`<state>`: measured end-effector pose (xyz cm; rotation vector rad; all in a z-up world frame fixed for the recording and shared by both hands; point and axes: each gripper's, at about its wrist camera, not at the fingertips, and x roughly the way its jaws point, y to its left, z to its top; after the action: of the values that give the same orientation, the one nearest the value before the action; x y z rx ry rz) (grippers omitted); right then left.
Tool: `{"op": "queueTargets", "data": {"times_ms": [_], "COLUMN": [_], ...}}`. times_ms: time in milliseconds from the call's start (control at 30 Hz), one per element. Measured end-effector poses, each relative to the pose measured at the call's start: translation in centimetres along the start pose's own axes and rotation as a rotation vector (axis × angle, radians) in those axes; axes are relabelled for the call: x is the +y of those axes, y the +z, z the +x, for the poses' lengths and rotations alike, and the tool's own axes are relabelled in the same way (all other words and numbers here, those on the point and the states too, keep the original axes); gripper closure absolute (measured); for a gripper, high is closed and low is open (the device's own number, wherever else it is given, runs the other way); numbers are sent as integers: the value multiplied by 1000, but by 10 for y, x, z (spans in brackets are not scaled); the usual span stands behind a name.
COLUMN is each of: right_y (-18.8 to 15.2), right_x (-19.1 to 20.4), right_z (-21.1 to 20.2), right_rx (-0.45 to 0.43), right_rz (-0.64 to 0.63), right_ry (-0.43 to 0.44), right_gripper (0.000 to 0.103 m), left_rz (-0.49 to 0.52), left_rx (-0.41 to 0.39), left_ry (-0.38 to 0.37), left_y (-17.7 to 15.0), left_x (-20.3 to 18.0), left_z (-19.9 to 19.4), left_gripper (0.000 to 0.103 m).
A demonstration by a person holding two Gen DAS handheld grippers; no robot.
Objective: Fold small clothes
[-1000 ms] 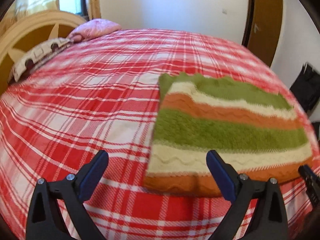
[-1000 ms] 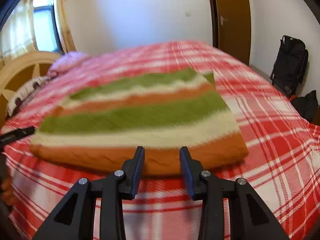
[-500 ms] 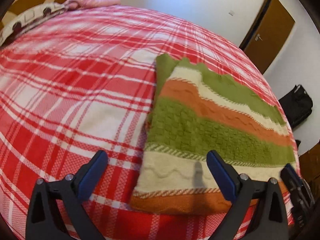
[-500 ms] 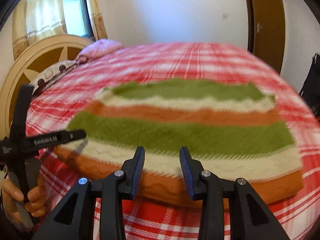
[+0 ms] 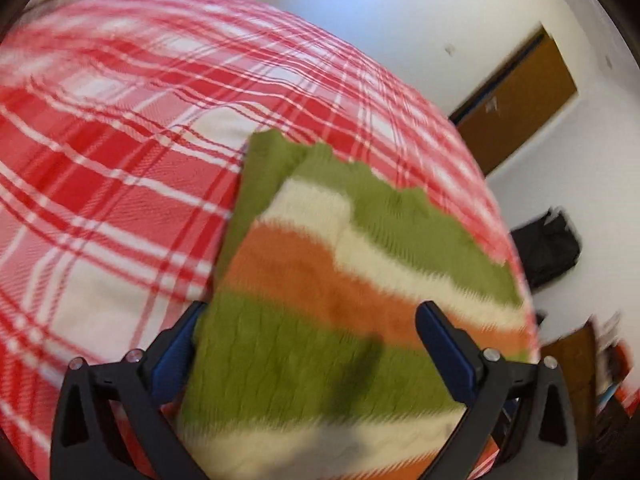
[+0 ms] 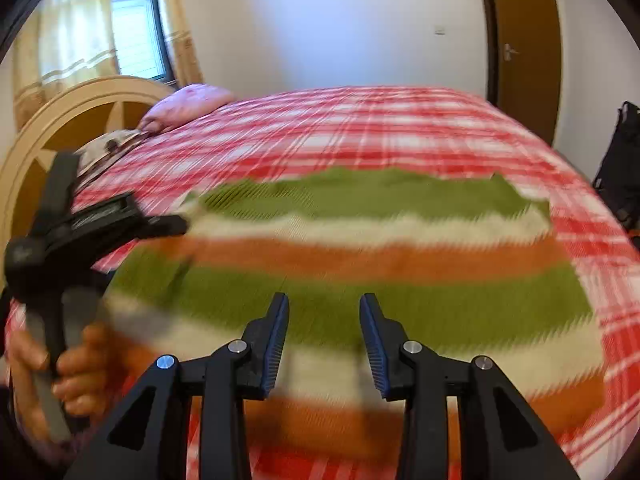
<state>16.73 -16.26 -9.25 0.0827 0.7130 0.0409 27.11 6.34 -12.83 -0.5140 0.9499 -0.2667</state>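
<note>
A folded striped sweater [image 6: 360, 264] (green, cream and orange bands) lies flat on the red plaid bedspread [image 6: 380, 128]. The left gripper [image 5: 308, 336], held in a hand [image 6: 76, 376] at 9 o'clock in the right wrist view, hangs over the sweater's left edge, jaws wide apart and empty. The right gripper [image 6: 324, 340], at 6 o'clock over the near edge, has its jaws partly apart, gripping nothing.

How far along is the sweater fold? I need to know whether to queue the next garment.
Partly done: the striped sweater lies as a flat rectangle on the plaid bedspread, sleeves tucked away. In hand: the left gripper and right gripper are over it, both open, holding nothing. Likely left: another fold.
</note>
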Motion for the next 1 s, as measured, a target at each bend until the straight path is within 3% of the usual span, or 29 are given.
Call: {"op": "queueTargets", "data": {"times_ms": [67, 133, 200, 367, 467, 500, 533, 600, 700, 833, 933, 1000], "right_y": [12, 15, 10, 7, 5, 6, 6, 6, 7, 10, 7, 5], "right_x": [-2, -1, 1, 2, -1, -1, -1, -1, 0, -11, -36, -48], "right_z": [16, 32, 56, 65, 64, 64, 64, 65, 64, 55, 30, 16], "right_rx": [3, 8, 58, 68, 66, 66, 66, 66, 68, 75, 18, -2], "right_rz": [12, 20, 3, -9, 2, 2, 1, -2, 2, 60, 210, 244], "right_ry": [-9, -33, -43, -49, -39, -38, -39, -42, -32, 57, 109, 109], "right_gripper": [65, 65, 65, 65, 64, 64, 64, 64, 62, 57, 57, 57], "left_rz": [-57, -74, -63, 1, -22, -20, -5, 15, -19, 4, 72, 120], "left_rx": [-14, -4, -1, -4, -12, -16, -27, -31, -17, -24, -53, -73], "left_ry": [-47, -68, -53, -22, -15, -5, 40, 112, 95, 98, 117, 128], "left_y": [7, 12, 12, 9, 13, 13, 12, 11, 15, 20, 18, 16], "left_x": [3, 2, 1, -4, -3, -3, -6, -8, -4, -19, -43, -62], "left_z": [1, 4, 8, 15, 18, 18, 17, 17, 13, 4, -5, -11], "left_gripper": [8, 22, 25, 24, 23, 28, 44, 62, 75, 81, 82, 82]}}
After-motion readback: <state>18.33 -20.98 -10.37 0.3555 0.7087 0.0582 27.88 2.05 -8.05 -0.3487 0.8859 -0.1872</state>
